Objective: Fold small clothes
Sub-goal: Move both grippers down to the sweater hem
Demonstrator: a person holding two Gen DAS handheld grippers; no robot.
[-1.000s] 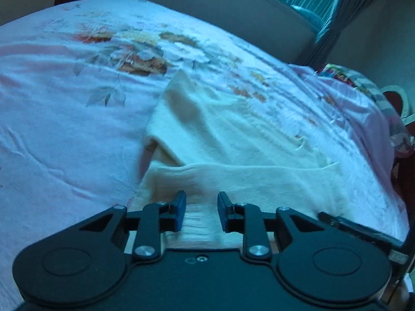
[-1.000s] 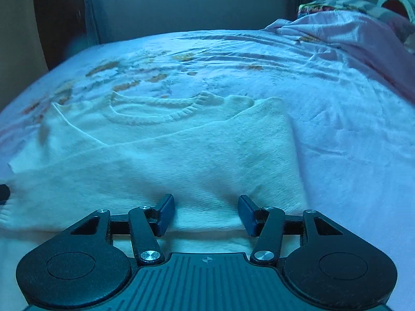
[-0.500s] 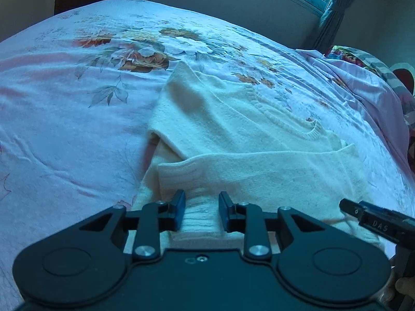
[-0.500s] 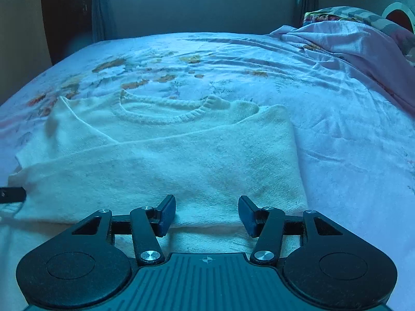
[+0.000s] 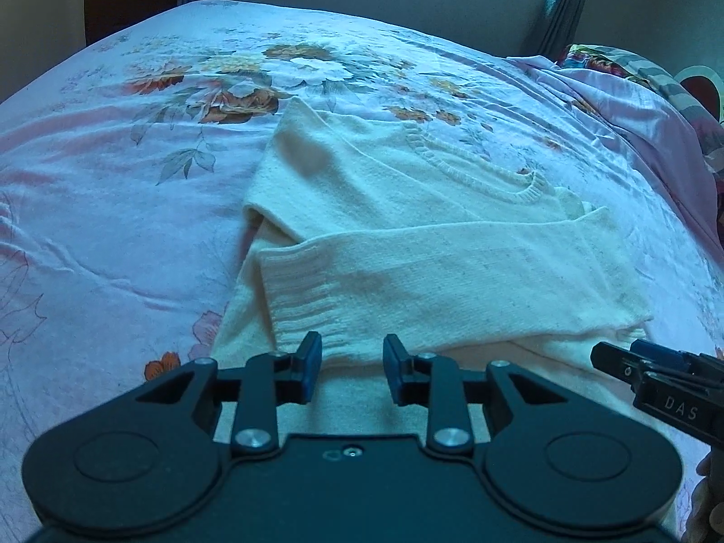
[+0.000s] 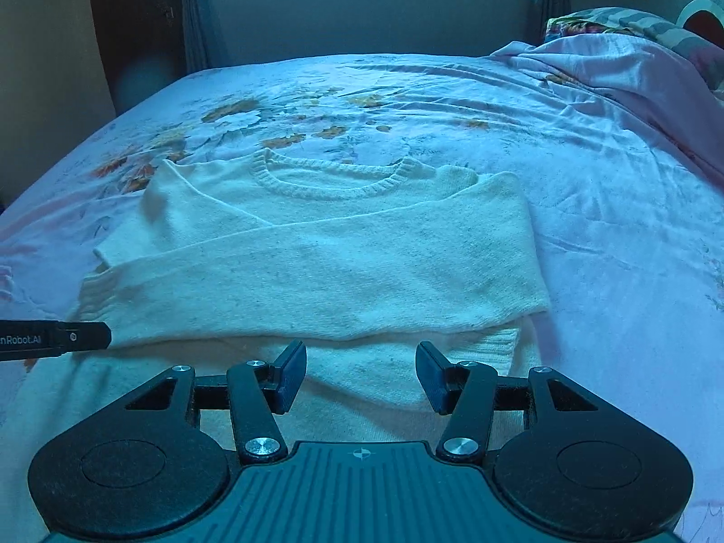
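Left gripper (image 5: 352, 364): fingers parted, nothing between them; tips just short of the ribbed cuff, above the sweater's lower body.
Right gripper (image 6: 360, 373): fingers spread wider, empty, above the sweater's lower part near its hem.
Sweater (image 6: 326, 267): cream knit, flat on the bed at 12 o'clock from both grippers; neckline at the far end.
Sleeve (image 5: 452, 280): folded across the chest, cuff toward 9 o'clock in the left view.
Other tool: the right gripper's tip shows at 3 o'clock in the left view; the left's at 9 o'clock in the right view.
Bed (image 6: 611, 235): pink floral sheet.
Blanket (image 6: 633, 68): bunched at 2 o'clock.
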